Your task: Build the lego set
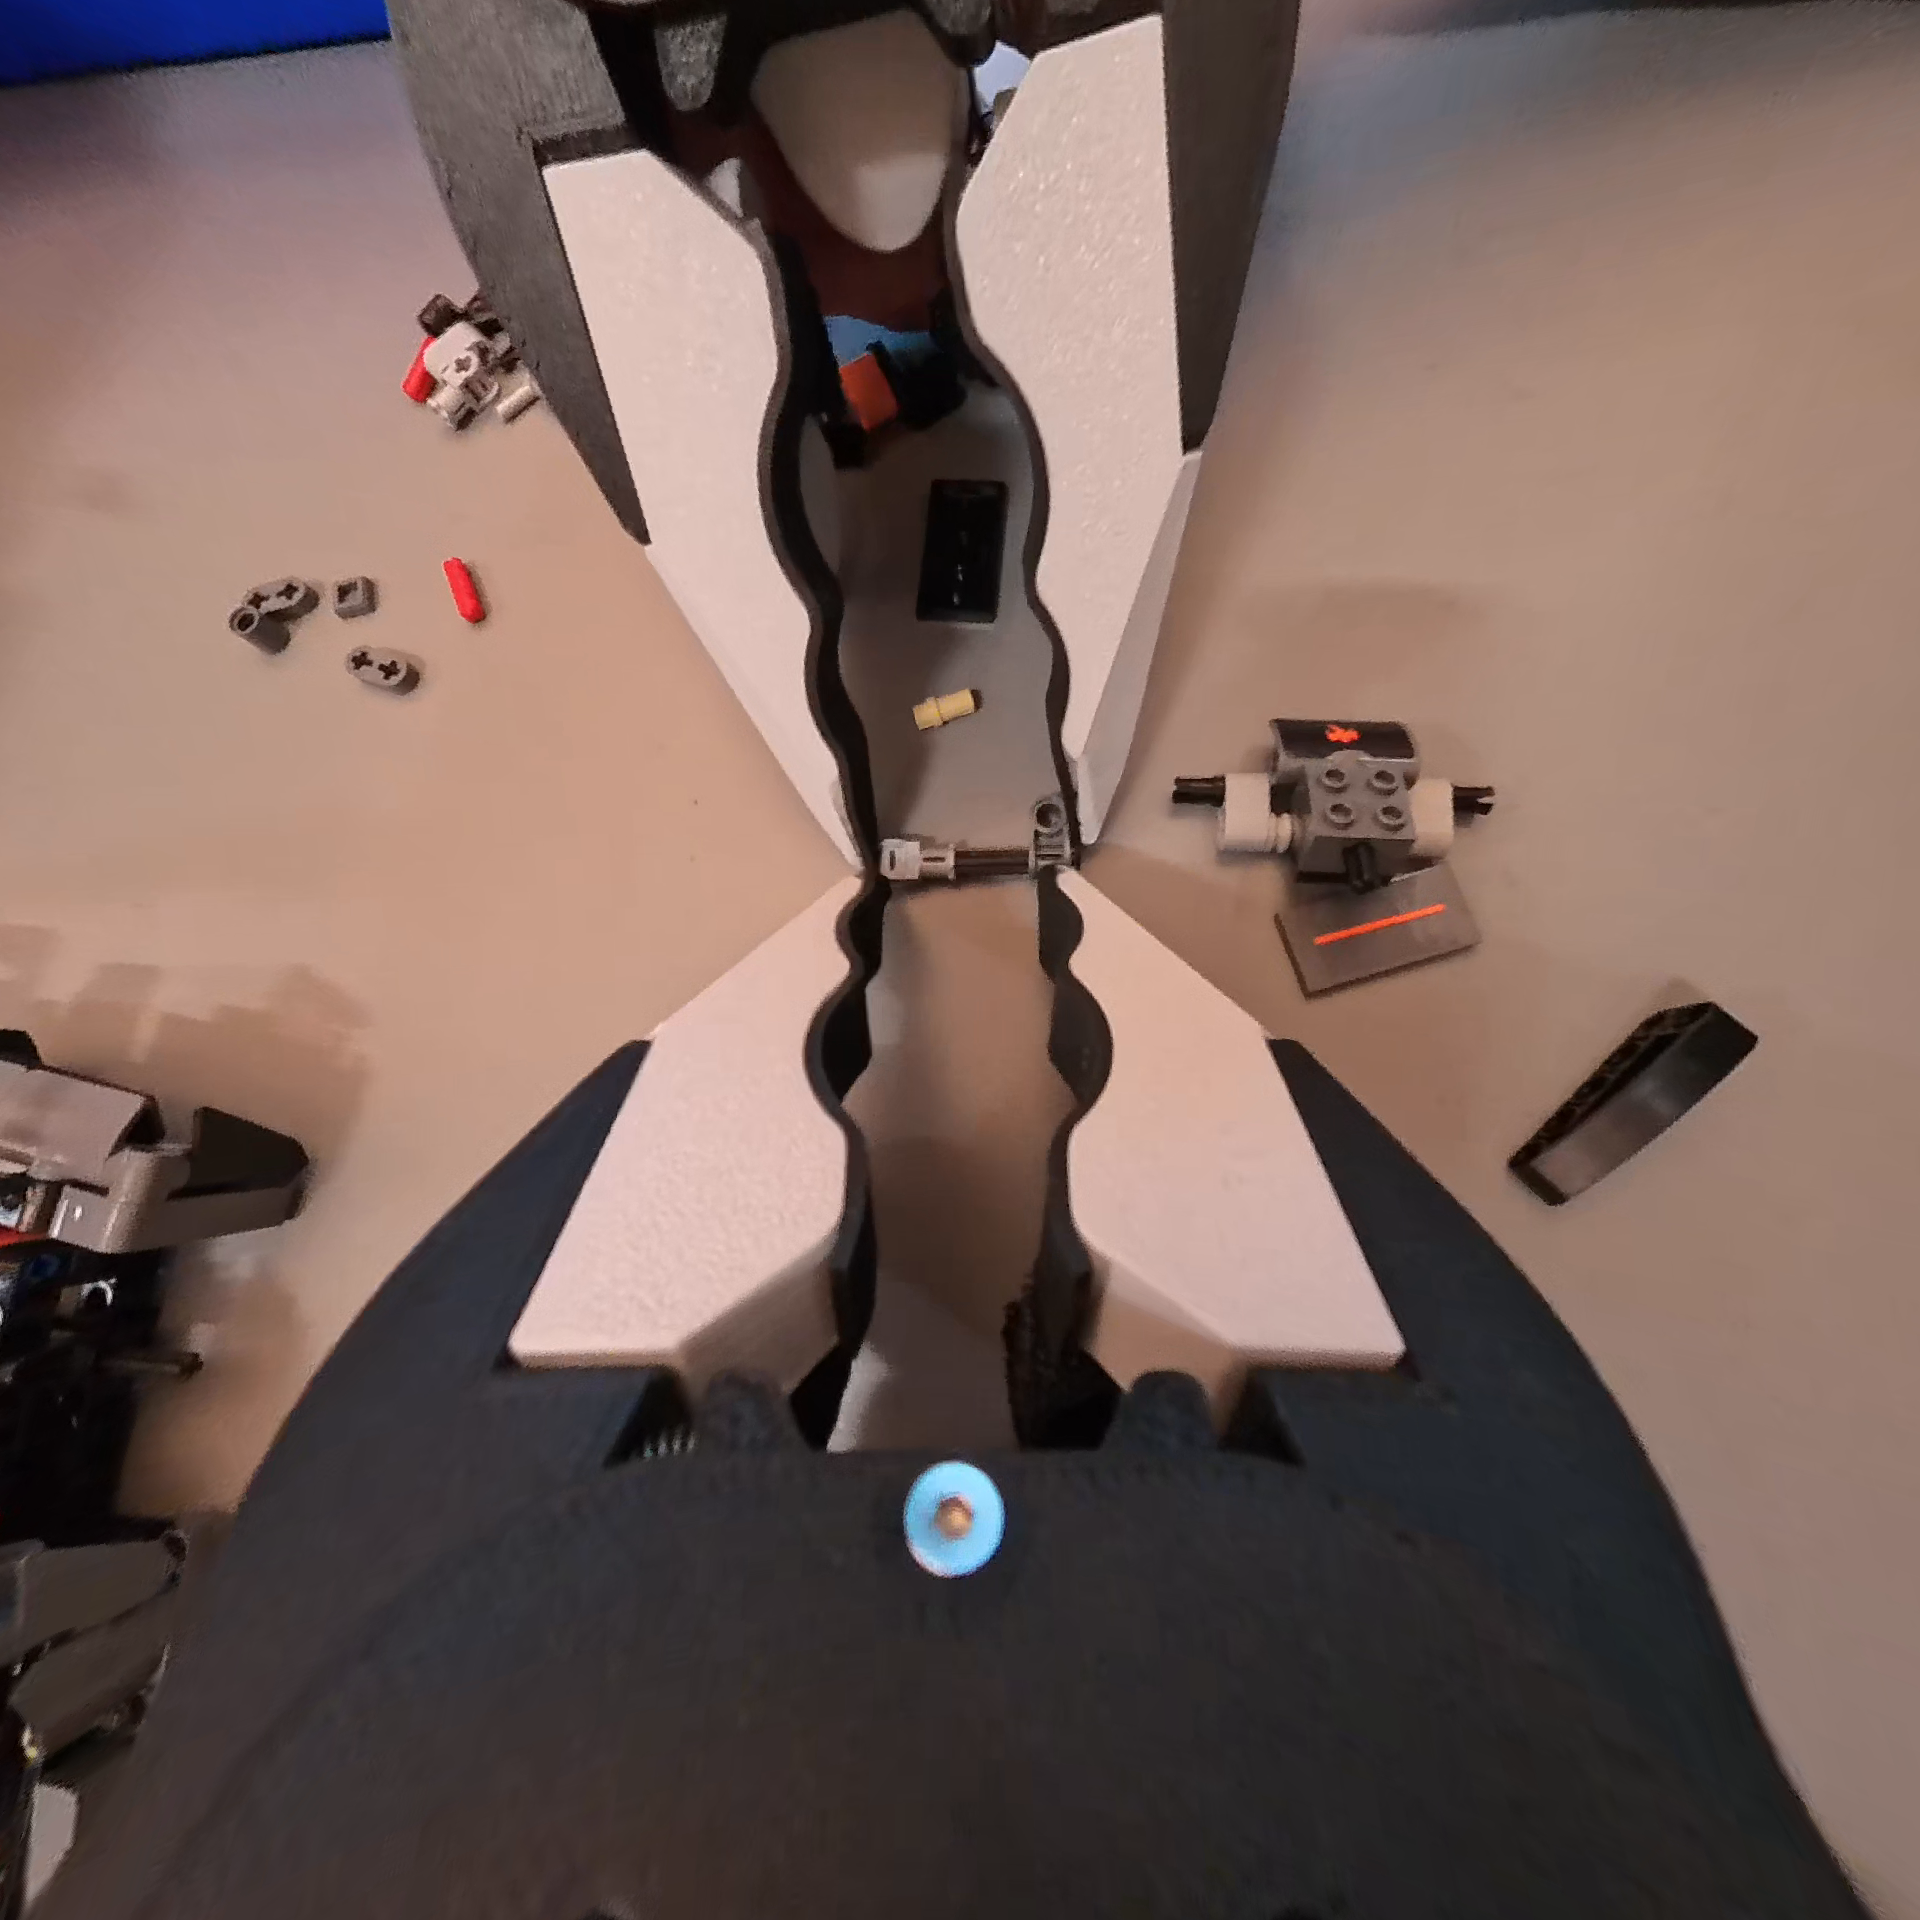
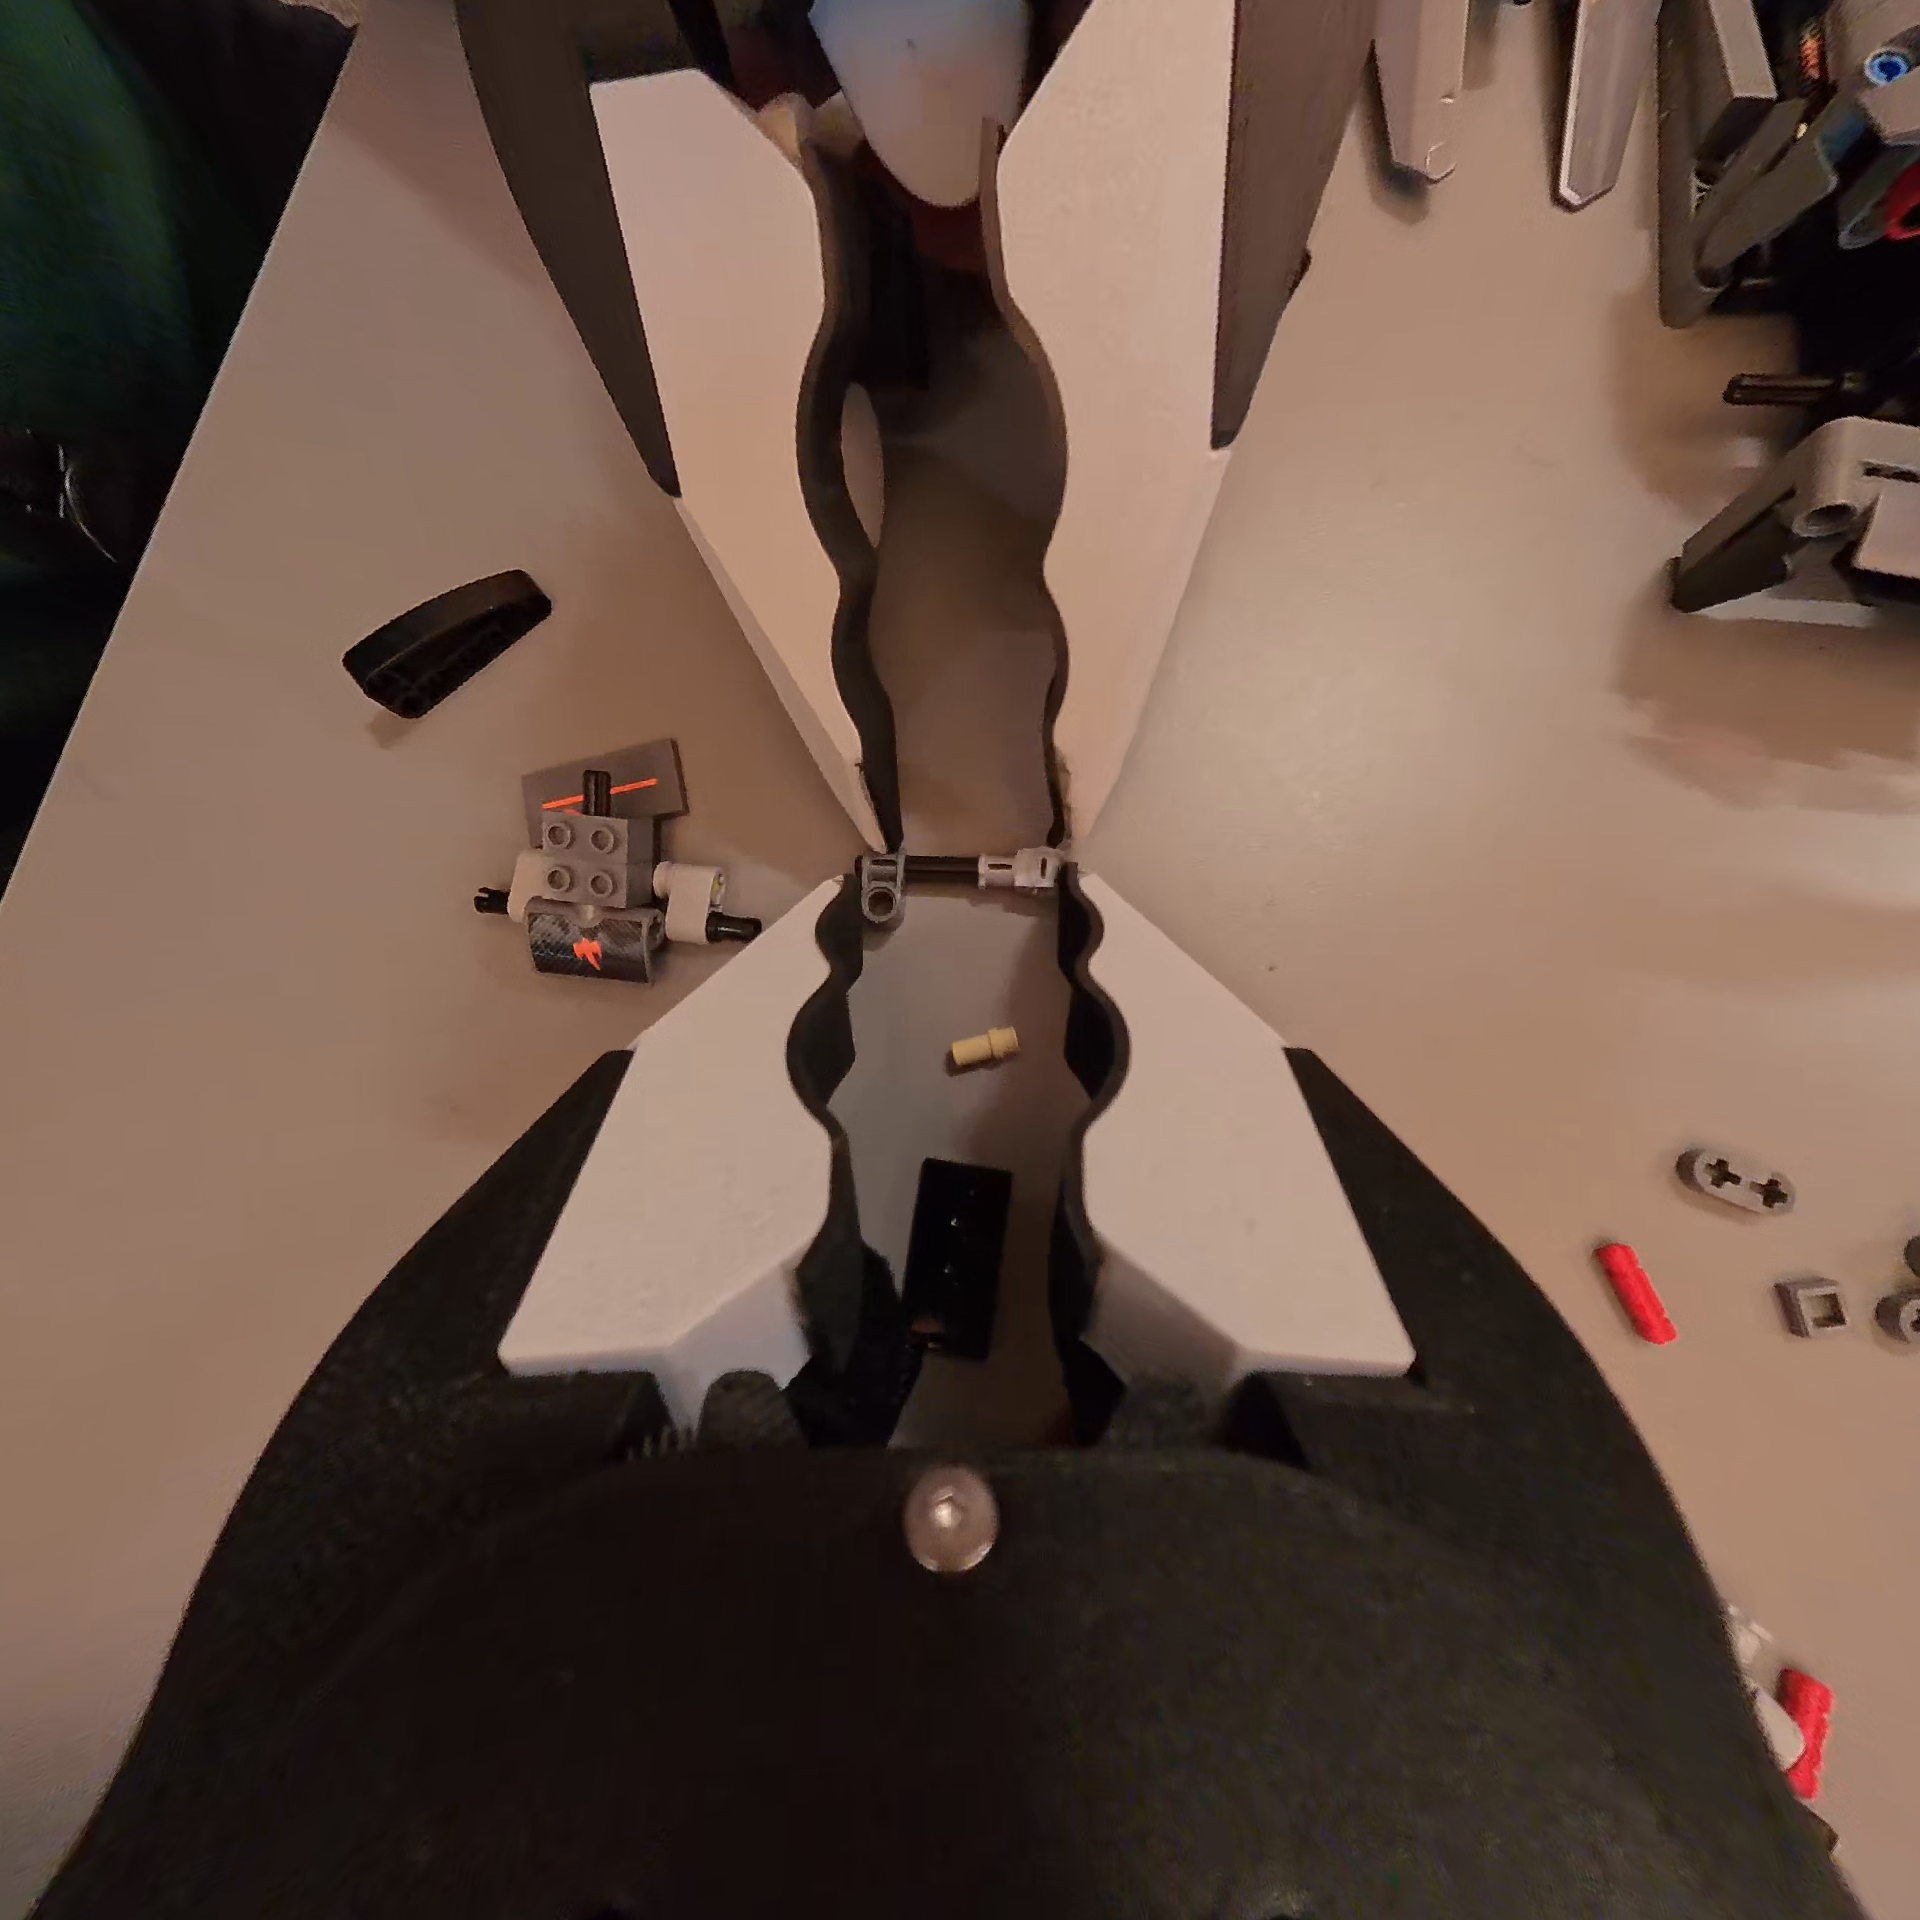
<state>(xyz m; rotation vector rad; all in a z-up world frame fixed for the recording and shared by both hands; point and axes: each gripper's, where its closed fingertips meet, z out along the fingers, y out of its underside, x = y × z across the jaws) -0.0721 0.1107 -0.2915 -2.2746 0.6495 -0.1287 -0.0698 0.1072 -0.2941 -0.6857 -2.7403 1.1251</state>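
Note:
A short black axle (image 1: 992, 858) carries a light grey pin (image 1: 916, 858) at one end and a grey connector (image 1: 1047, 836) at the other, and hangs above the table. My left gripper (image 1: 956, 883) and my right gripper (image 2: 954, 883) meet tip to tip. Each is closed on the ends of this axle assembly (image 2: 961, 868). In the left wrist view the right gripper (image 1: 966, 847) comes in from the top. In the right wrist view the left gripper (image 2: 968, 836) comes in from the top. On the table below lie a beige pin (image 1: 945, 710) and a black plate (image 1: 964, 551).
A grey wheel sub-assembly (image 1: 1345, 810) and a black curved panel (image 1: 1631, 1101) lie to one side. A red pin (image 1: 464, 589) and small grey parts (image 1: 312, 623) lie to the other. The large grey-black model (image 2: 1818, 312) stands at the edge. The table edge (image 2: 156, 623) runs along the left.

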